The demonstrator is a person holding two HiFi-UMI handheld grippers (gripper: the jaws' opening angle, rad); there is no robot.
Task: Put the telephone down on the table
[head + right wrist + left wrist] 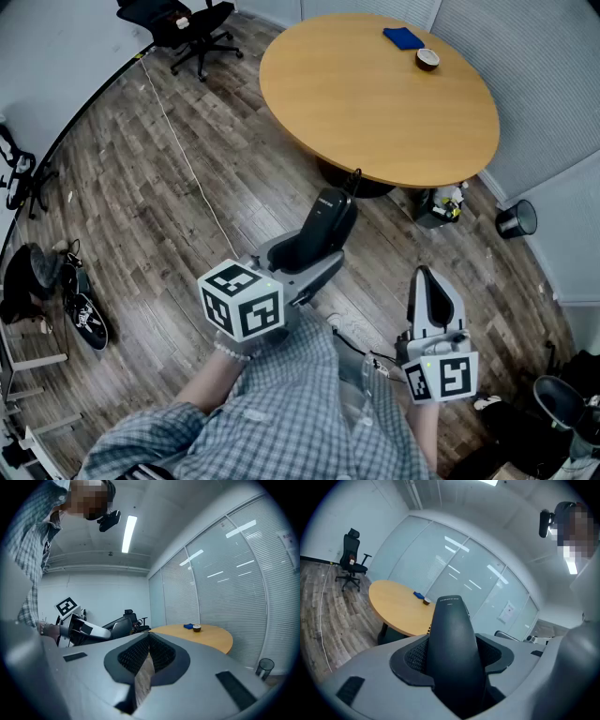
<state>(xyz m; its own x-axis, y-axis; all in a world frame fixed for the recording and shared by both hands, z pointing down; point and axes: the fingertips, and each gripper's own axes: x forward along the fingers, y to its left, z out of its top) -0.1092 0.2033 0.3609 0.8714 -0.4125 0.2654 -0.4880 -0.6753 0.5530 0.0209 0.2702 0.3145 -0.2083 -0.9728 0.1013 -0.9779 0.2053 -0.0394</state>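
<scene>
While a round light-wood table [375,103] fills the top of the head view, a stretch of wood-plank floor [187,225] is seen between it and the two grippers, crossed by a thin white cable [183,150]. A flat blue item [403,37] and a small round dark bowl [427,59] are set just beside each other near the table's far edge. Plain wood is shown along its near edge. A black office chair [183,28] is placed at far left, a dark round waste bin [517,219] to the table's right, and black shoes [84,314] by the left wall. The black telephone handset [323,225] is clamped between the wide-set grey jaws of the left gripper [298,261]. Its upper end juts past them toward the table, and it is held above the floor, short of the near edge. The right gripper [427,279] is held at lower right, jaws drawn together on nothing, well apart from the handset.
</scene>
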